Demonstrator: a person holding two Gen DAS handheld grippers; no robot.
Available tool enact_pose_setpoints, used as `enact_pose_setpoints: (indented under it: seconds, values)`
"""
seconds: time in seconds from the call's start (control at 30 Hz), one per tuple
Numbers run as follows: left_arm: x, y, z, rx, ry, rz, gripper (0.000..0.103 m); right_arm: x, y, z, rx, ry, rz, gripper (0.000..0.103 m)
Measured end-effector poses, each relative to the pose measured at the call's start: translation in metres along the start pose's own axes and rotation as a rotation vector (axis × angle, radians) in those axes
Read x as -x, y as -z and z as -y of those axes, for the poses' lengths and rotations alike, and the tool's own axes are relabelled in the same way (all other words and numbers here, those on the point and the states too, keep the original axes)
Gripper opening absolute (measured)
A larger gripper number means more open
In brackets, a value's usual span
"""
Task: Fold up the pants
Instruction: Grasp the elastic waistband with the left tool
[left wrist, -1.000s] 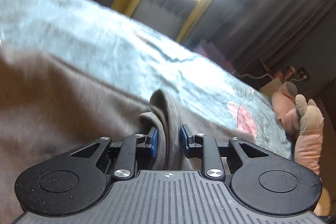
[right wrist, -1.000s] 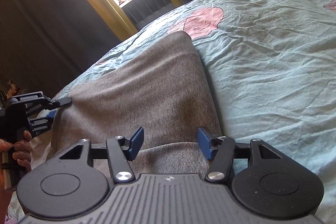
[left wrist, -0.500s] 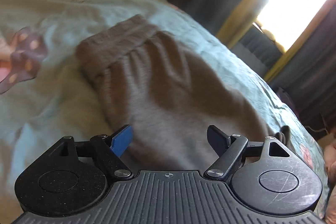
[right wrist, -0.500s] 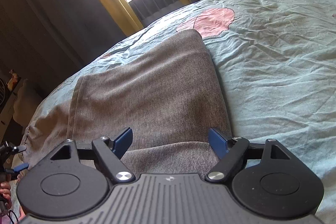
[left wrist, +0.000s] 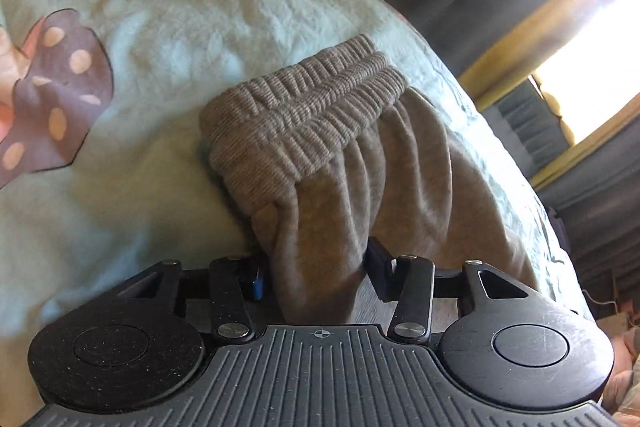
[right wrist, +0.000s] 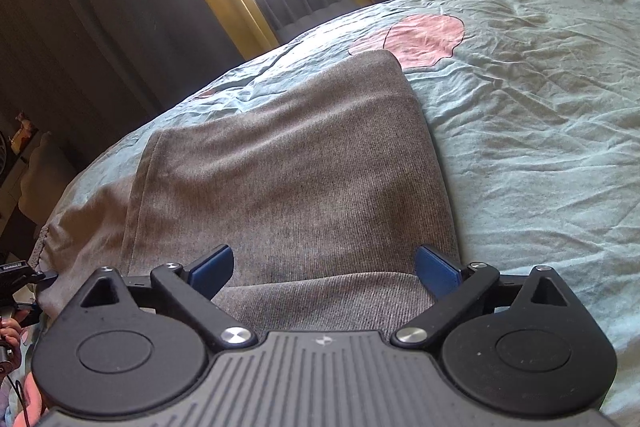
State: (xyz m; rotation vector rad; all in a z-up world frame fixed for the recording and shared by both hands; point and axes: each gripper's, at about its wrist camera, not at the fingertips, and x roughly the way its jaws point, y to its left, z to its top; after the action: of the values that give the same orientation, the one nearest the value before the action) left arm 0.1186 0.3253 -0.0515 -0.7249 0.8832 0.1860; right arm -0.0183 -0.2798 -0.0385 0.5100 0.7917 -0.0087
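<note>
The left gripper (left wrist: 316, 269) has its jaws drawn in on a bunched fold of the pants (left wrist: 360, 163), just below the elastic waistband (left wrist: 304, 119); the cloth fills the gap between them, so it appears pinched, though the left blue pad is mostly buried in fabric. The right gripper (right wrist: 324, 269) hangs with its jaws spread wide and grips nothing, its blue pads (right wrist: 211, 265) poised over a folded edge of the same pants (right wrist: 288, 167).

The risk, as I judge it, lies in the left grip. It holds a thick gather near one corner of the waistband, so a lift could pull only the top layer, or the bundle could slip out and drop unevenly. If the right gripper closes on just one layer at its end, the fold would skew.

The pants are grey-brown knit, soft and ribbed at the waist, with gathers fanning out below it. They lie on a wrinkled pale blue bedsheet (right wrist: 540, 115), already doubled over in the right view, with a fairly straight edge on the right side and a looser, rumpled edge on the left.
</note>
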Motion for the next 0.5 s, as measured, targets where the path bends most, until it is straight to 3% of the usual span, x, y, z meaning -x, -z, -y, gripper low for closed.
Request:
enact_pose_setpoints:
  seconds: [0.33, 0.5]
  values:
    - [-0.001, 0.004, 0.005, -0.080, 0.005, 0.033, 0.042, 0.000, -0.002, 0.014, -0.085, -0.047, 0.029, 0.099]
    - [0.004, 0.006, 0.000, -0.078, 0.028, 0.041, 0.031, 0.001, -0.002, 0.018, -0.112, -0.064, 0.038, 0.099]
